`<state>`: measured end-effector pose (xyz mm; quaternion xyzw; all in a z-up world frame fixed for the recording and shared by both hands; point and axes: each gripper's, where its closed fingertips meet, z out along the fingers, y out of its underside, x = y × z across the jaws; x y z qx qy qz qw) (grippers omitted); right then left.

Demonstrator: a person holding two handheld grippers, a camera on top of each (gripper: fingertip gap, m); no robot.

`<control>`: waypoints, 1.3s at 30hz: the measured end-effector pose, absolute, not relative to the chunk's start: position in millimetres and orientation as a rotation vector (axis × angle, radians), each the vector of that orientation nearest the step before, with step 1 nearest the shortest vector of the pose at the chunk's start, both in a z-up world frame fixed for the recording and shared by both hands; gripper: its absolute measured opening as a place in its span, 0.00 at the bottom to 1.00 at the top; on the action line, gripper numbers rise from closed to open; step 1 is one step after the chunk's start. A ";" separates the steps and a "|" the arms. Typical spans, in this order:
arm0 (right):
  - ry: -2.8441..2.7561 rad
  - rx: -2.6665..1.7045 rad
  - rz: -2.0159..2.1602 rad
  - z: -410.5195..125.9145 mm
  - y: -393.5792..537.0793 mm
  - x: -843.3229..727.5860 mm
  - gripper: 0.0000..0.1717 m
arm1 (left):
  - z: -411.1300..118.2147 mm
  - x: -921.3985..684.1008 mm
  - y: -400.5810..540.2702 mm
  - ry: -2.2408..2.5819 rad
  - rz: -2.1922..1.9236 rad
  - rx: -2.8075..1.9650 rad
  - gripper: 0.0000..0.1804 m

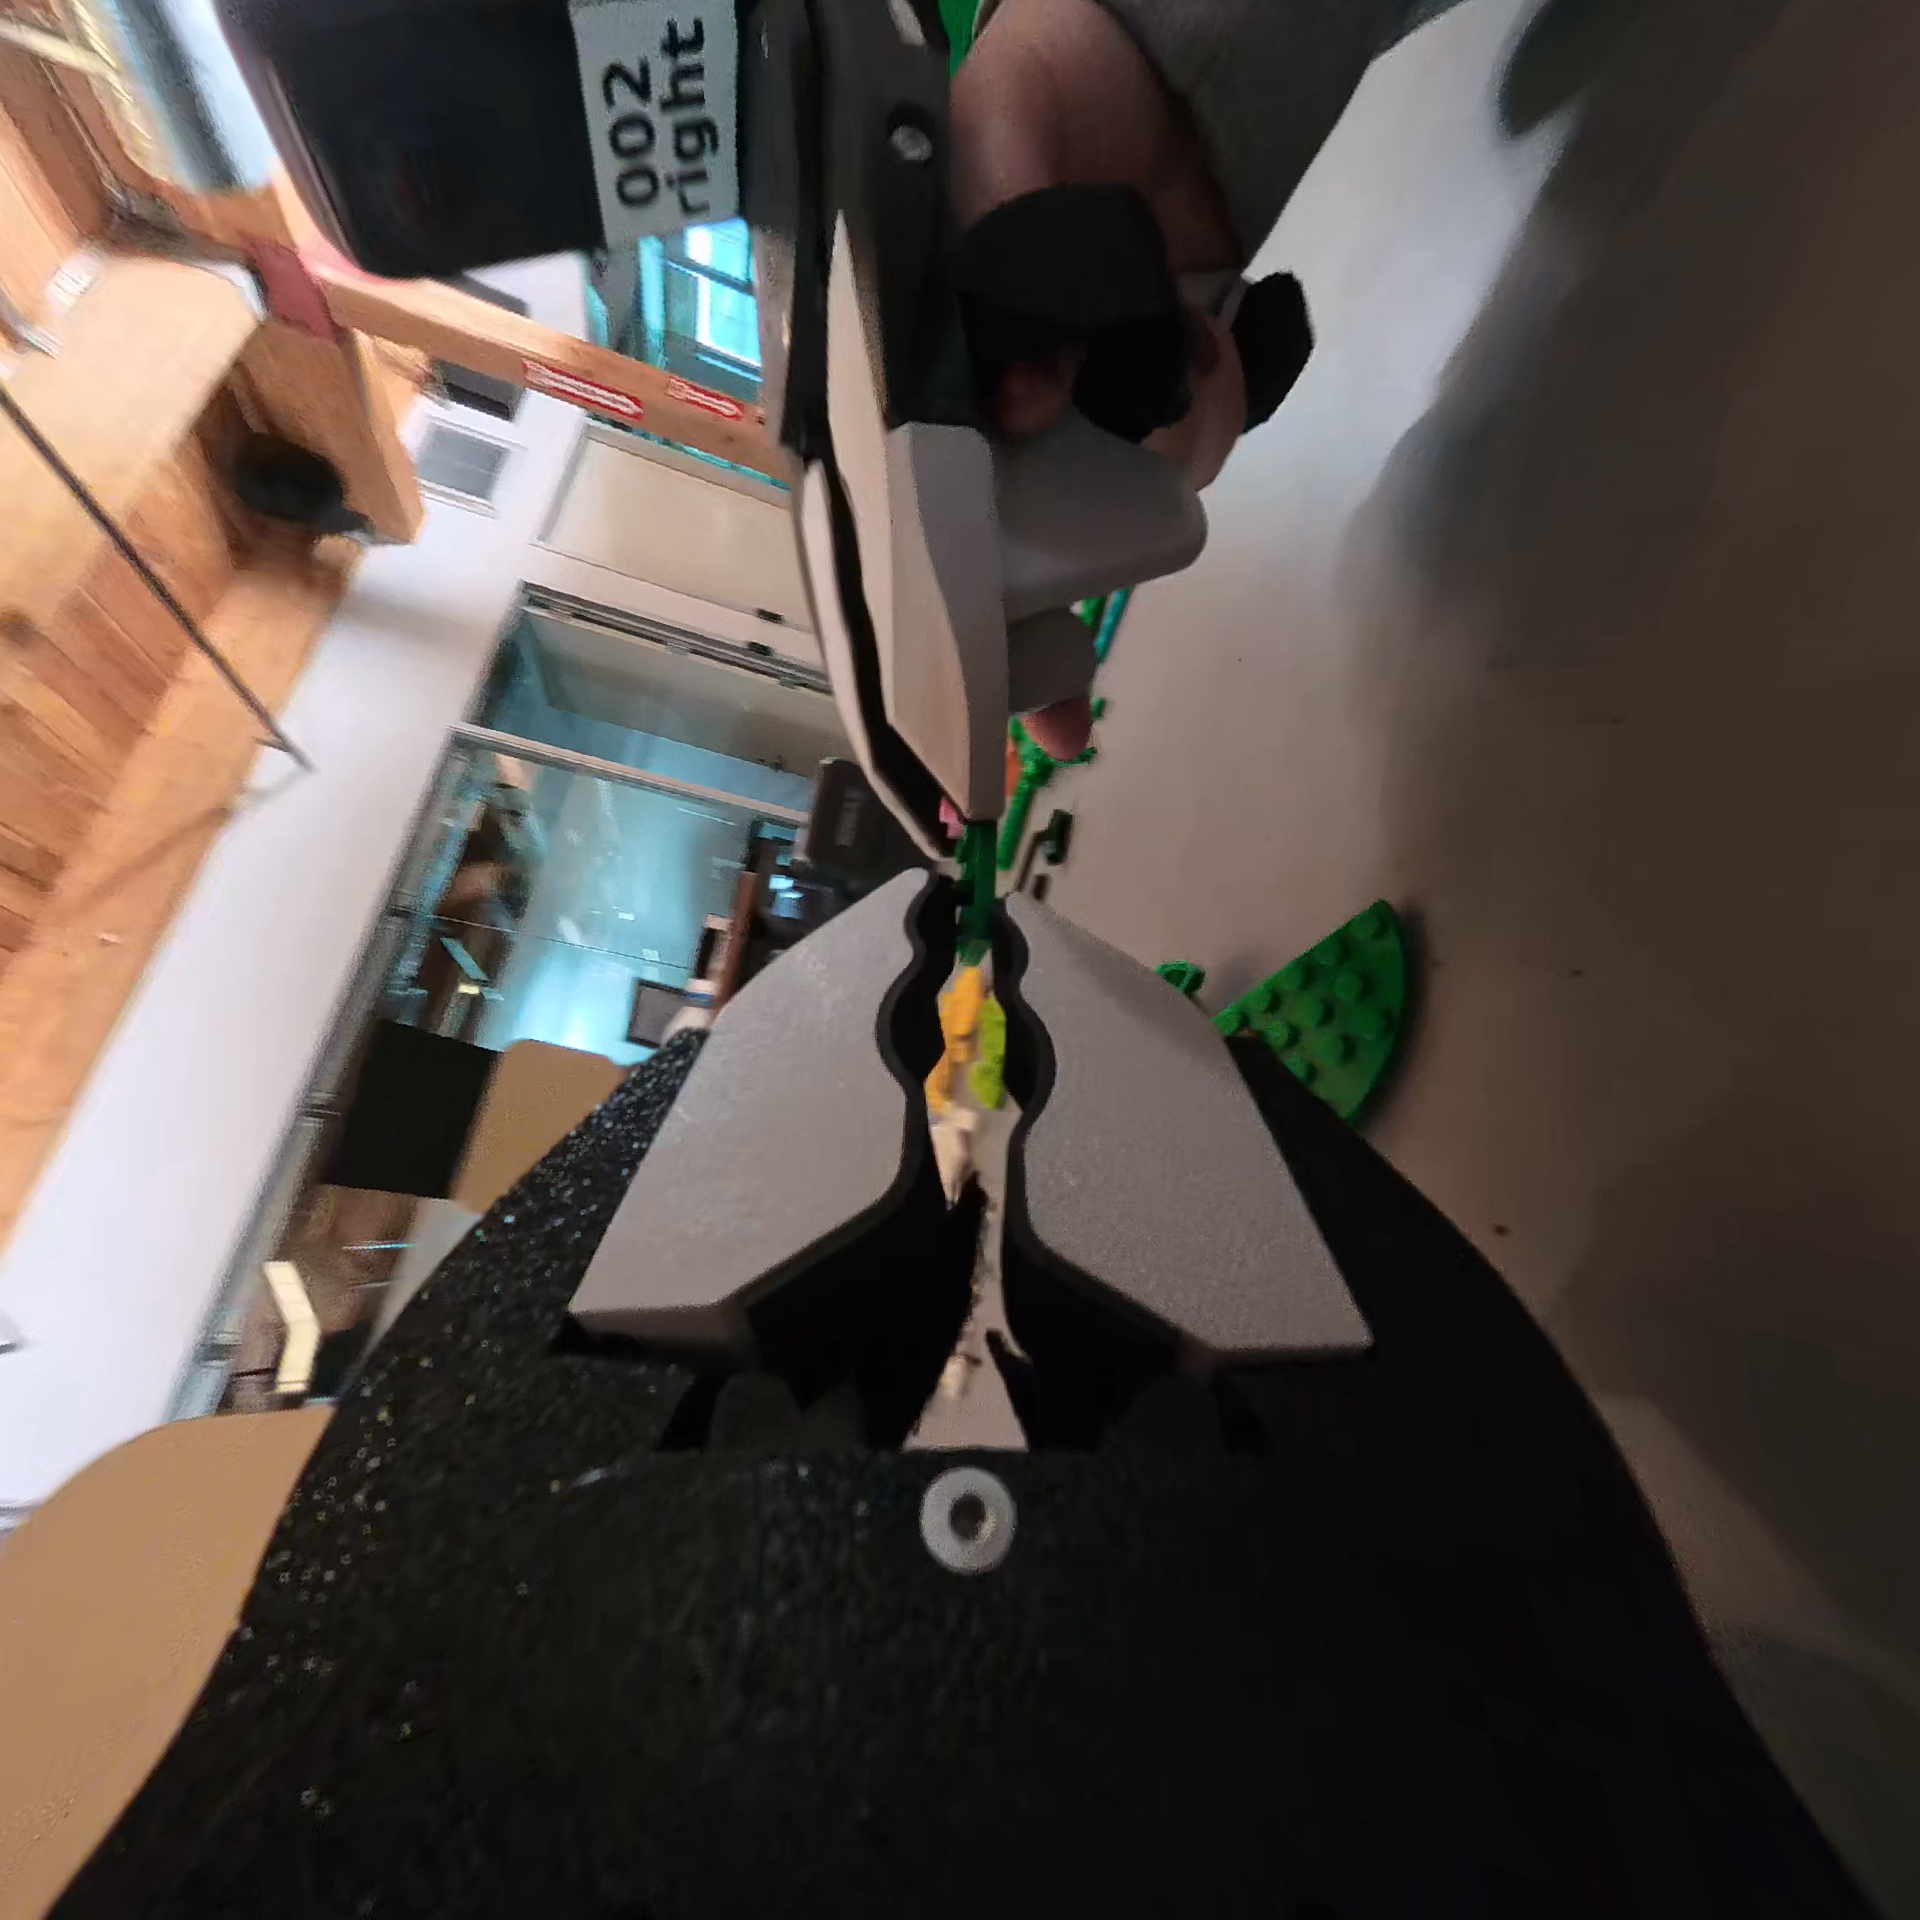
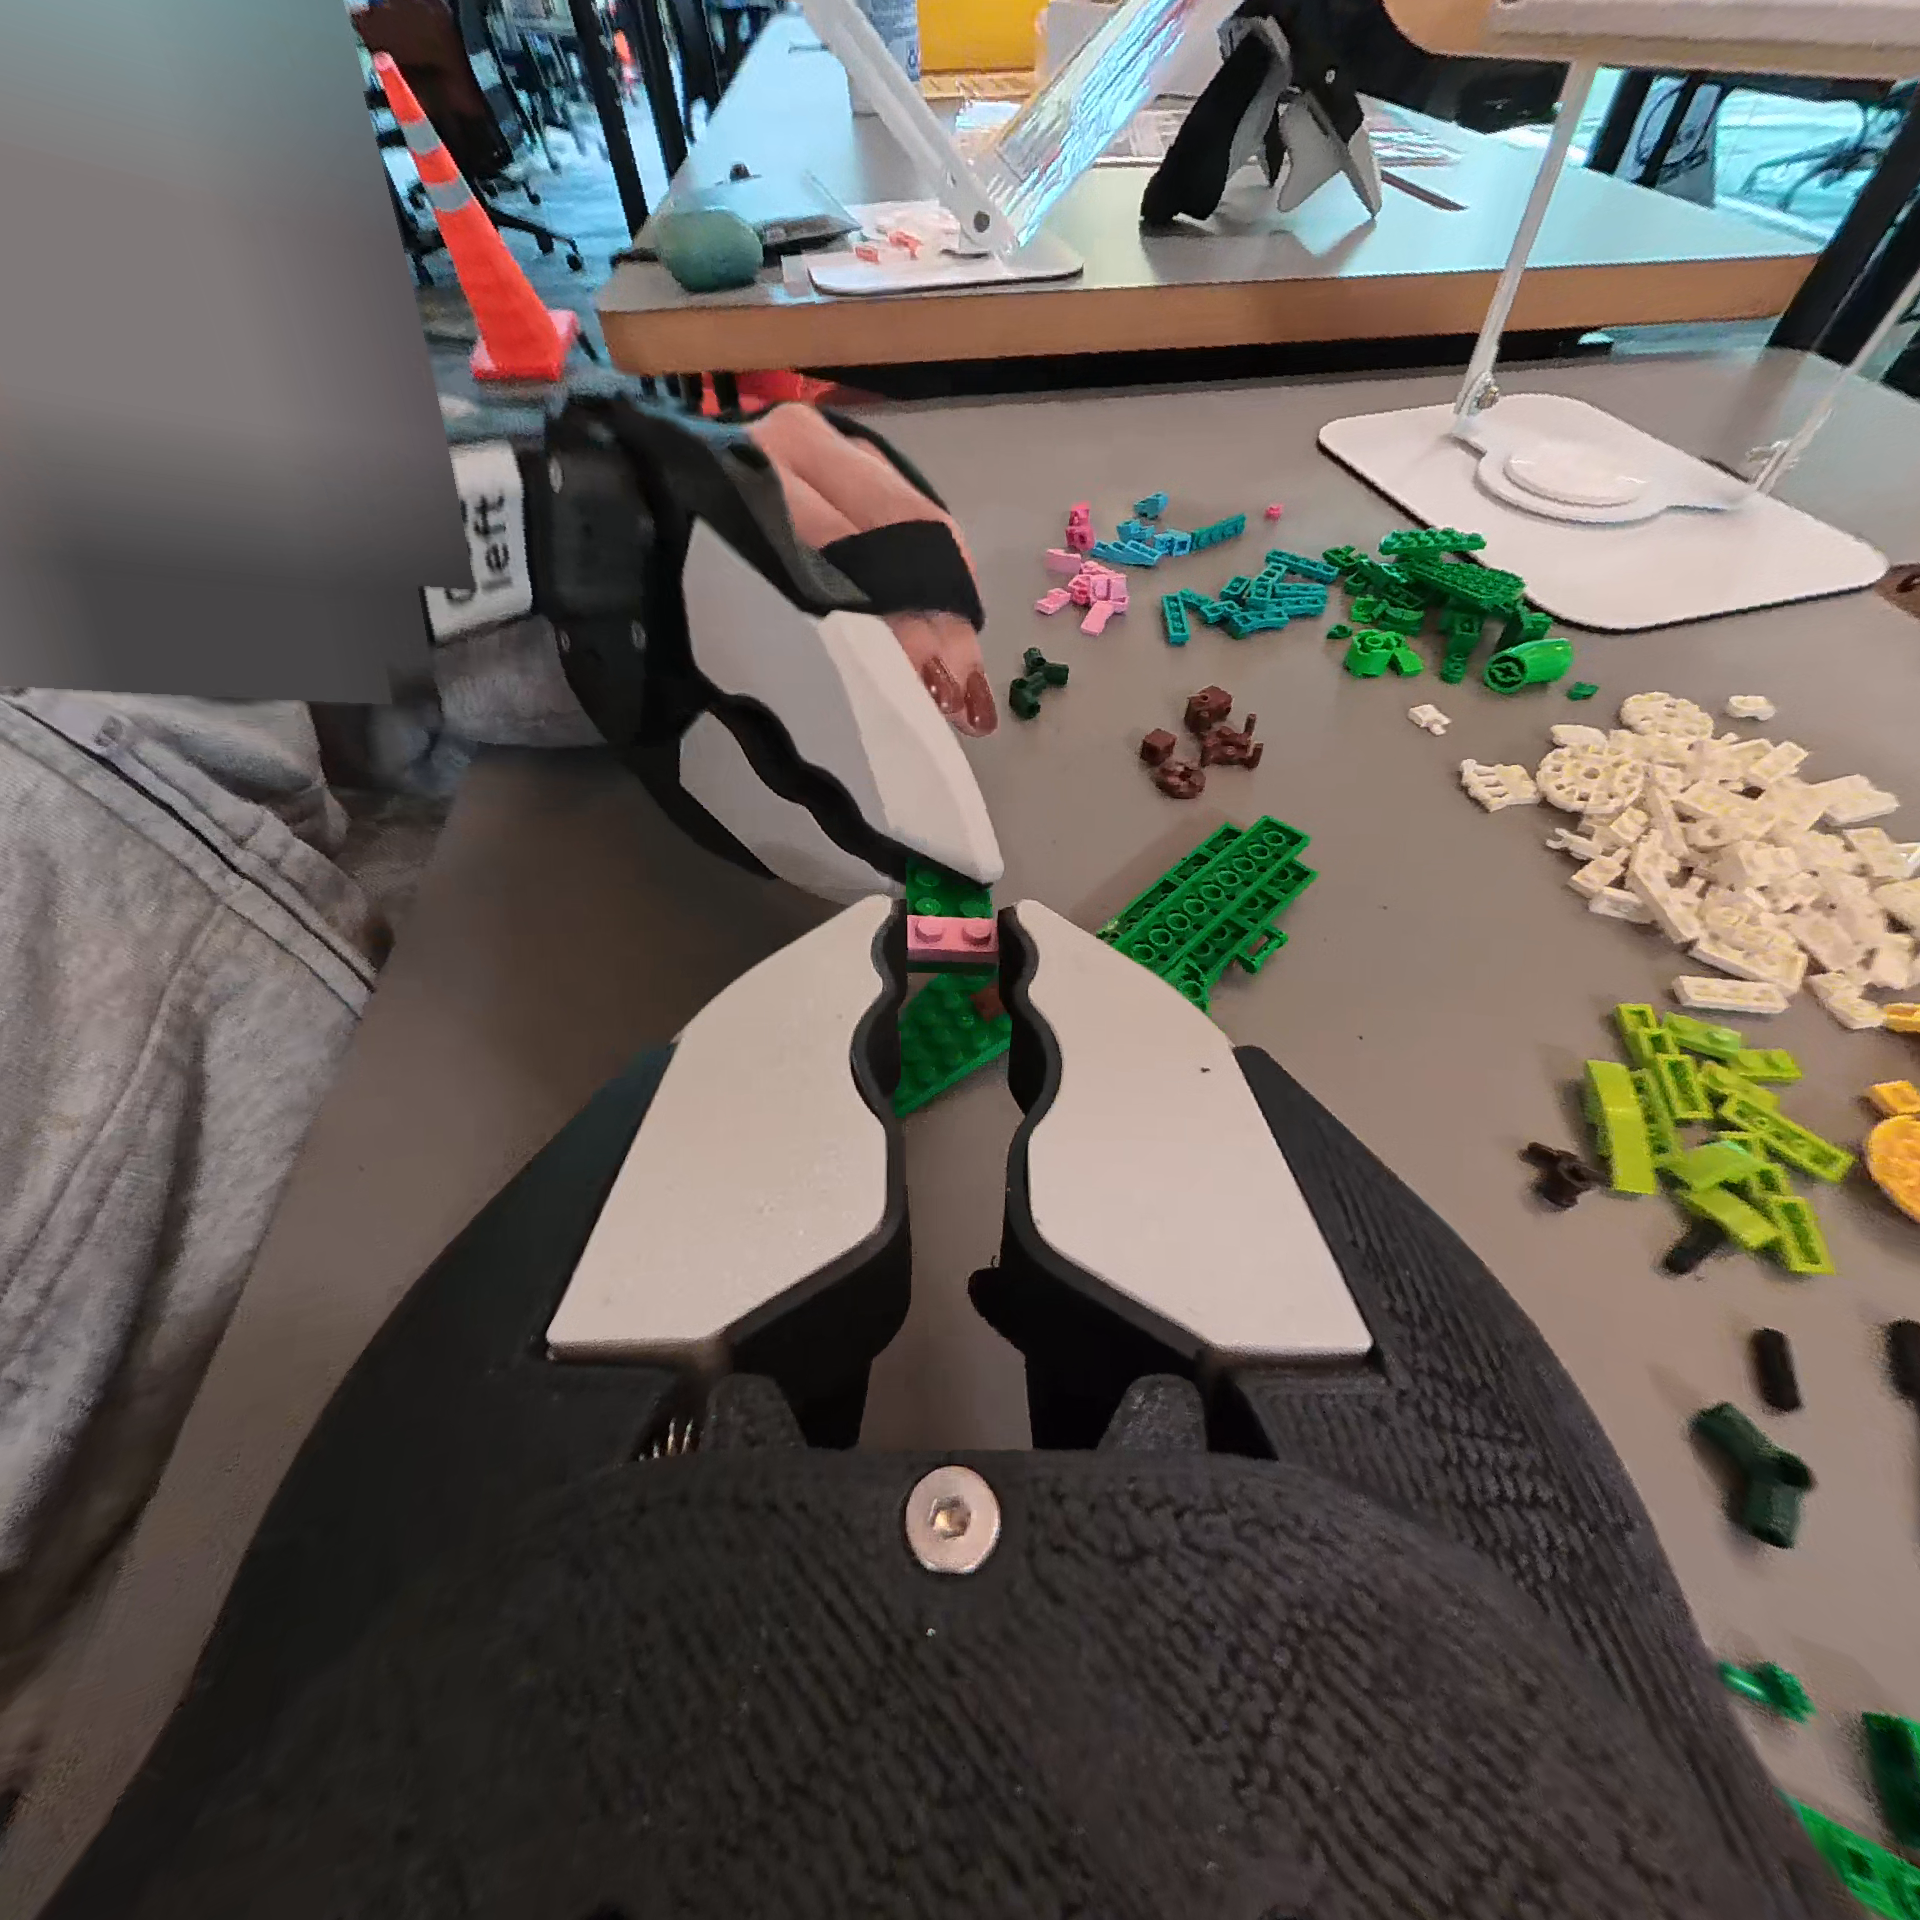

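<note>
Between both tools (image 2: 948, 940), green plate (image 2: 940, 891) lengthwise, pink brick (image 2: 951, 938) crosswise.

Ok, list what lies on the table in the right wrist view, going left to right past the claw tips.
Left claw gripping a green plate → pink brick between the right claw's tips → green studded plates → brown pieces → white pile.

Each gripper bears a white label with dark print: one on the right gripper (image 1: 961, 831) body at 12 o'clock, one on the left gripper (image 2: 951, 878) body at 10 o'clock.
</note>
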<state>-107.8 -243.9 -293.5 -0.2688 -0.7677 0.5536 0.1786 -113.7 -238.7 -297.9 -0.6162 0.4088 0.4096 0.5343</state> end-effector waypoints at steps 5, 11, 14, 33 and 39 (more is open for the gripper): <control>-2.238 -0.579 1.355 -308.6 -241.0 -103.1 0.09 | -319.4 -107.7 -237.0 0.843 0.570 -1.692 0.10; -2.233 -0.361 1.329 -303.5 -248.3 -89.5 0.09 | -312.8 -92.8 -240.3 0.417 -0.258 -1.857 0.19; -2.217 -0.302 1.323 -301.4 -252.6 -86.8 0.09 | -298.5 -84.7 -246.2 0.237 -0.687 -1.807 0.14; -2.034 -0.256 0.911 -300.0 -242.4 -115.0 0.15 | -307.2 -100.0 -242.8 -0.047 -0.974 -1.827 0.03; -1.889 -0.169 0.448 -310.9 -234.7 -140.3 0.17 | -309.9 -118.6 -236.7 -0.148 -0.844 -1.824 0.03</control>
